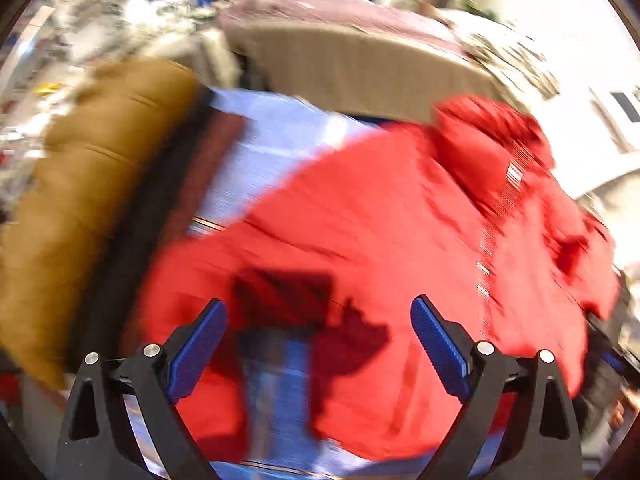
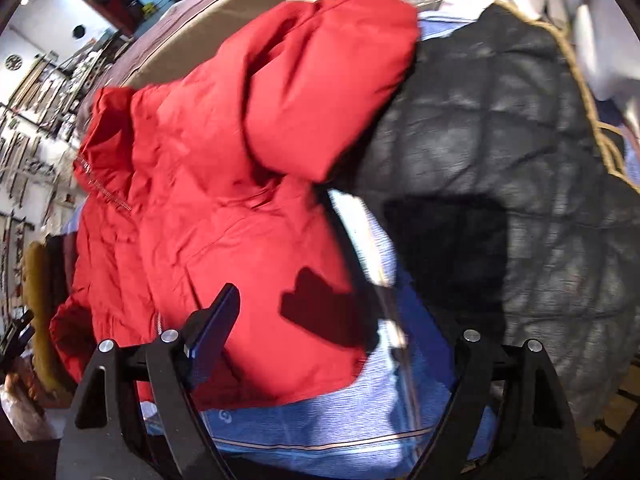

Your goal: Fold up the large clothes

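- My left tongs [image 1: 319, 322] point steeply down with both blue pads [image 1: 438, 346] spread wide and nothing between them; they hang clear above the cloth, not touching it.
- Straight under those open pads lies the red jacket [image 1: 380, 232], with the tongs' dark shadow cast on it and a strip of blue cloth [image 1: 280, 380] showing through beneath the gap.
- The jacket spreads ahead and to the right of the left tongs, its zip [image 1: 508, 184] running up toward a bunched red part at the far right.
- Left of the left tongs sits a brown padded garment [image 1: 92, 184]; this view is blurred, so I cannot make out finer detail.
- My right tongs [image 2: 320, 320] also stand wide apart and hold nothing; only the left blue pad [image 2: 218, 326] shows clearly.
- Just beyond that pad the red jacket [image 2: 224, 184] lies on the blue cloth [image 2: 340, 412], its lower edge between the fingers and the rest to the left.
- Ahead and right of the right tongs lies a black quilted garment [image 2: 520, 152], with a red sleeve [image 2: 320, 92] folded across, its end resting against it.
- Farthest ahead, beyond the jacket, is a beige and maroon surface [image 1: 352, 64].
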